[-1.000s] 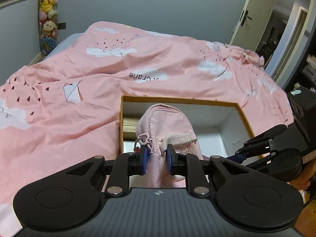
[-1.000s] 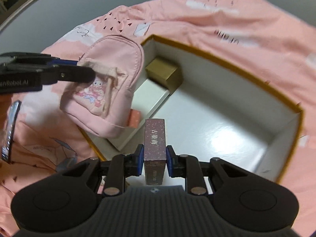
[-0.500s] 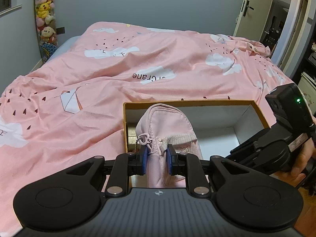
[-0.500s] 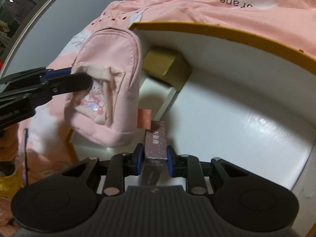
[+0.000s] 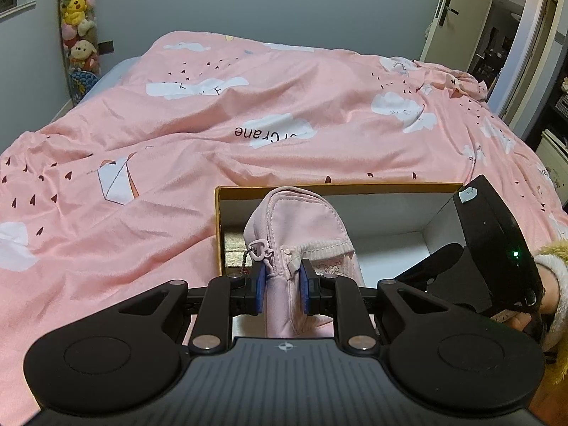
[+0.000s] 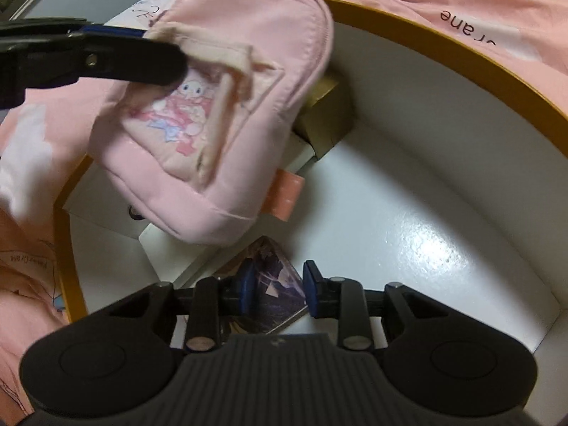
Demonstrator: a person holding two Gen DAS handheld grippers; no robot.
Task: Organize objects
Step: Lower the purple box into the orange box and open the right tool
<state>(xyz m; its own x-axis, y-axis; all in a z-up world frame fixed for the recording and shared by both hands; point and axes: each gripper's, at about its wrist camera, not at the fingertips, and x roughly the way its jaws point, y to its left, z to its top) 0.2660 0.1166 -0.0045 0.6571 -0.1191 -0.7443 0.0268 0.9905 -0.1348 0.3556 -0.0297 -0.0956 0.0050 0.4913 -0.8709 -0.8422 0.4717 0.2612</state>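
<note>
- The left gripper [image 5: 281,289] is pinching the pink bag [image 5: 301,220] by its zipper end, jaws nearly closed on the fabric, so the bag is hanging upright over the left end of the box [image 5: 340,188].
- In the right wrist view the bag [image 6: 227,106] is dangling above white packages on the box floor, its bottom hanging just over them; whether it is touching them cannot be told.
- Holding it by the top is probably letting the person lower it in without disturbing what is already packed.
- The right gripper [image 6: 278,293] is reaching down into the box [image 6: 461,71] near its front corner, and its jaws have just been opening.
- The small dark carton [image 6: 273,294] is lying tilted between the pads with gaps showing at both sides, so it is looking released rather than gripped.
- It is resting on the white floor just beside the white packages, likely slotted there to fill the free corner.
- A gold carton [image 6: 325,120] is sitting at the far wall, partly hidden behind the bag, and a coral tab [image 6: 285,195] is poking out by the bag's lower edge.
- The box is lying on the pink bedspread [image 5: 177,149].
- Much of the white floor is showing bare, so room is remaining for the bag.
</note>
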